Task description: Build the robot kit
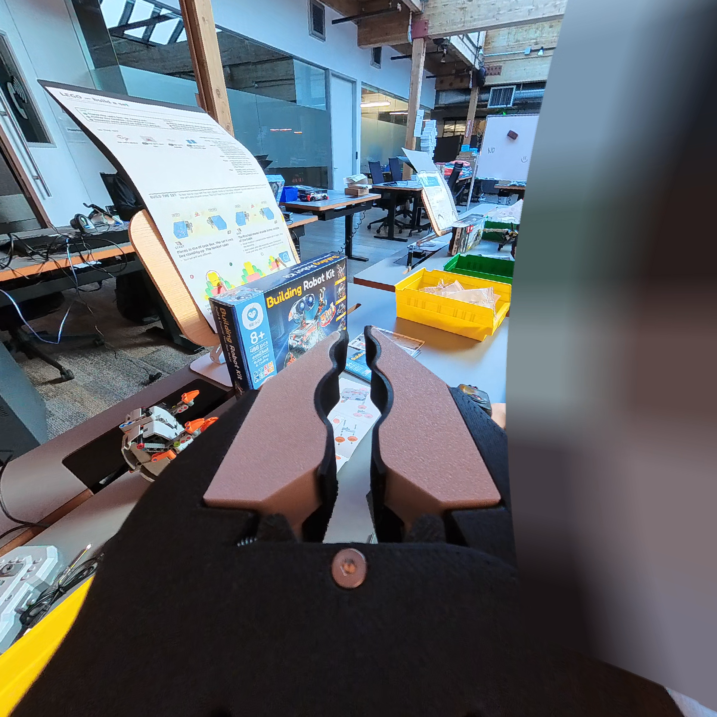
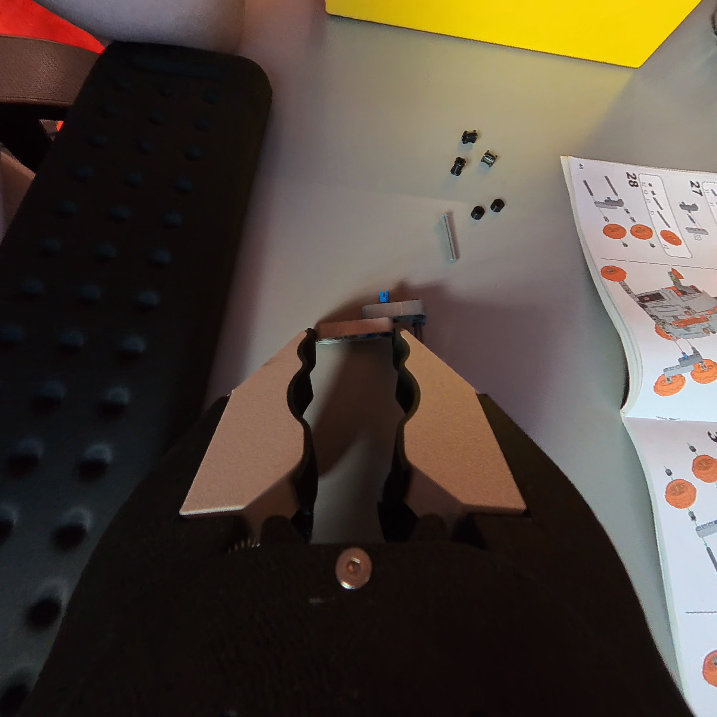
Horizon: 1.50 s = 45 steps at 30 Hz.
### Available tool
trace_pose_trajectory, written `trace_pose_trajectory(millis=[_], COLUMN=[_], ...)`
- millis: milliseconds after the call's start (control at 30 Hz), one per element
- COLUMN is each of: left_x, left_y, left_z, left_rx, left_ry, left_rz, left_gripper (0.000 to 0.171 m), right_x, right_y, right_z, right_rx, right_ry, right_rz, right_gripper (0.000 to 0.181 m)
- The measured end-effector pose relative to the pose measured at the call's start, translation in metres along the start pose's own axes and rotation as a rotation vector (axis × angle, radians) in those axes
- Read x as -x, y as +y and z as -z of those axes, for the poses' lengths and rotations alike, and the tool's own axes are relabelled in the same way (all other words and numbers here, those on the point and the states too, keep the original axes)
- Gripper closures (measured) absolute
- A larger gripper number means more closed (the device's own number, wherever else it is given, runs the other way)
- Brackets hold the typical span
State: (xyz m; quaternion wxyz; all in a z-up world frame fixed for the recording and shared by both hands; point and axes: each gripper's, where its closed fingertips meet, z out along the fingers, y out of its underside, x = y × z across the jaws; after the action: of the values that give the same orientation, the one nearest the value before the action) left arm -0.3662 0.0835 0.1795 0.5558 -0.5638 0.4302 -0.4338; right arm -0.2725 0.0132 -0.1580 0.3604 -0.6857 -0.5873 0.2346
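Right fingers [image 2: 351, 336] grip a grey beam [image 2: 355, 329] low over the desk [image 2: 349, 174], black pins [image 2: 478, 174] and axle [image 2: 449, 237] beyond it, booklet [image 2: 659, 310] right of it; left fingers [image 1: 356, 339] slightly apart, empty, raised before the box [image 1: 283, 310].

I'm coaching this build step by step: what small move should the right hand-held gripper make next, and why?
Probably lift the right hand-held gripper slightly. Its fingertips appear closed on a grey beam assembly with a blue pin, low over the grey table. Raising it would keep it clear of the loose black connectors and grey axle beyond.
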Motion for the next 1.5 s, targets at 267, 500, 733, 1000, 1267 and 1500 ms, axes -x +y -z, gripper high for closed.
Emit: trace_pose_trajectory(millis=[267, 500, 733, 1000, 1267, 1500], left_x=[-0.001, 0.001, 0.001, 0.001, 0.008, 0.024], left_y=[0.000, -0.001, -0.001, 0.000, 0.000, -0.002], left_z=[-0.001, 0.002, 0.001, 0.000, 0.005, 0.017], left_rx=[0.003, -0.010, -0.007, -0.003, -0.006, -0.016], left_ry=[0.004, -0.004, -0.004, -0.007, -0.049, -0.122], left_rz=[-0.003, 0.002, 0.000, -0.004, 0.004, 0.021], left_gripper=[0.165, 0.166, 0.166, 0.165, 0.165, 0.165], right_x=[0.002, 0.006, 0.009, 0.012, -0.003, -0.052], right_y=[0.001, 0.003, 0.005, 0.006, -0.031, -0.087], right_z=[0.000, 0.001, 0.003, 0.012, 0.049, -0.009], right_rx=[0.013, 0.021, 0.035, 0.052, -0.161, -0.094], right_ry=[-0.030, -0.067, -0.074, -0.077, -0.029, -0.046], right_rz=[-0.029, -0.062, -0.060, -0.045, -0.028, 0.206], right_gripper=[0.142, 0.141, 0.139, 0.134, 0.156, 0.166])
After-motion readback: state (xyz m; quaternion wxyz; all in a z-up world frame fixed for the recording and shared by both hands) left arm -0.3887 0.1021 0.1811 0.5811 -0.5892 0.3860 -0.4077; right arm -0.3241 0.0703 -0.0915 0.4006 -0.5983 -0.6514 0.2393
